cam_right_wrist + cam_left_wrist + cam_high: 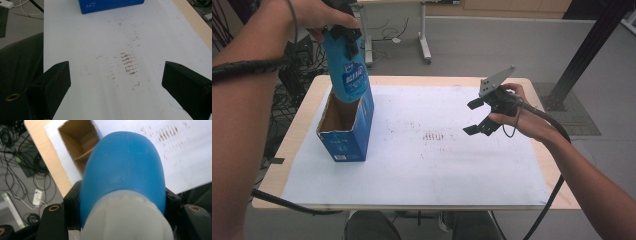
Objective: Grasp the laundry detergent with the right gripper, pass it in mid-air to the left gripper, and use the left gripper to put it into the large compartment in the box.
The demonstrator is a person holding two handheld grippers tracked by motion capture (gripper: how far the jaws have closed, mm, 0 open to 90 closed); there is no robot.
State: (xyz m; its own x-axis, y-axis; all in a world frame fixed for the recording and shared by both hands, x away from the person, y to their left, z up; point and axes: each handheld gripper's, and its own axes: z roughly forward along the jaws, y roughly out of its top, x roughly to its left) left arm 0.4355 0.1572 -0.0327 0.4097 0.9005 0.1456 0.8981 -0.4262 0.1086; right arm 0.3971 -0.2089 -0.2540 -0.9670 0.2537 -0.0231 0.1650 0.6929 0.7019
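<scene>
A blue bottle (pixel 349 75) with a white label hangs upright over an open blue cardboard box (pixel 347 135) at the table's left. Its lower end is level with the box's open top. My left gripper (pixel 346 37) is shut on the bottle's upper part. In the left gripper view the blue bottle (pixel 125 170) and its white top (pixel 127 220) sit between the jaws, with the brown inside of the box (pixel 80 147) below. My right gripper (pixel 475 117) hovers over the right side of the white mat (pixel 437 165), open and holding nothing. Its view looks between its pads (pixel 57 80) at the box (pixel 110 5).
The white mat (pixel 100 37) carries brown smudges (pixel 434 136) at its middle. Bare wood rim (pixel 302 125) runs around the mat. Cables (pixel 22 170) lie on the floor to the left. A white desk frame (pixel 424 45) stands behind, and a black post (pixel 582 55) at the right.
</scene>
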